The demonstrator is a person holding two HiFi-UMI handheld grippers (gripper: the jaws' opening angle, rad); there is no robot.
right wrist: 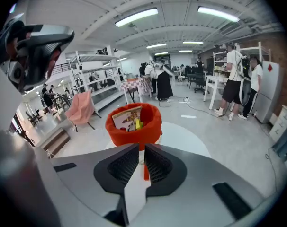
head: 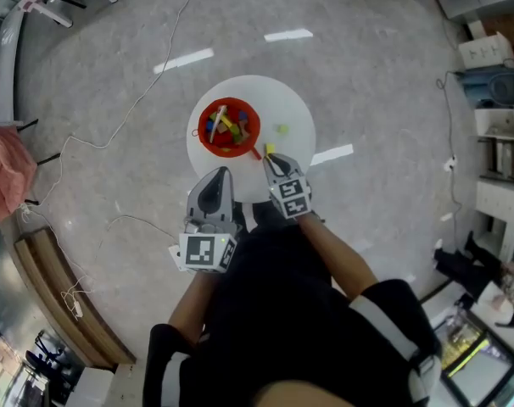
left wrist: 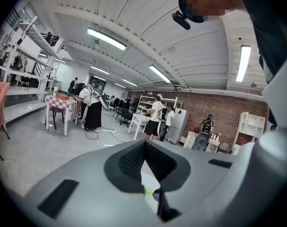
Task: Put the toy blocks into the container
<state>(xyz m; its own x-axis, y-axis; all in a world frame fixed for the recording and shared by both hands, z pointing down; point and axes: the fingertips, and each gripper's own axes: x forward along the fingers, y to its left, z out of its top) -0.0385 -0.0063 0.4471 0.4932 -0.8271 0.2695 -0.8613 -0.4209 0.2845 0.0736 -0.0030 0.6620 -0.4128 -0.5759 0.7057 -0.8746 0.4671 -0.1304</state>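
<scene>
A red container (head: 208, 134) holding several coloured blocks stands on the round white table (head: 295, 108); in the right gripper view the container (right wrist: 134, 126) is just beyond my jaws. A small green block (head: 282, 129) lies to its right. A thin red block (head: 257, 153) and a yellow block (head: 270, 149) lie by the container's near side. My right gripper (head: 270, 159) points down at them, its jaws a narrow gap apart with nothing pressed between; the red block (right wrist: 146, 168) shows through the gap. My left gripper (head: 219, 173) hovers at the table's near edge, tips together and empty.
The table stands alone on a grey floor crossed by thin cables (head: 113, 134). Shelving and boxes (head: 494, 134) line the right side, a wooden bench (head: 62, 295) the lower left. Several people (right wrist: 238, 79) stand far off by tables and shelves.
</scene>
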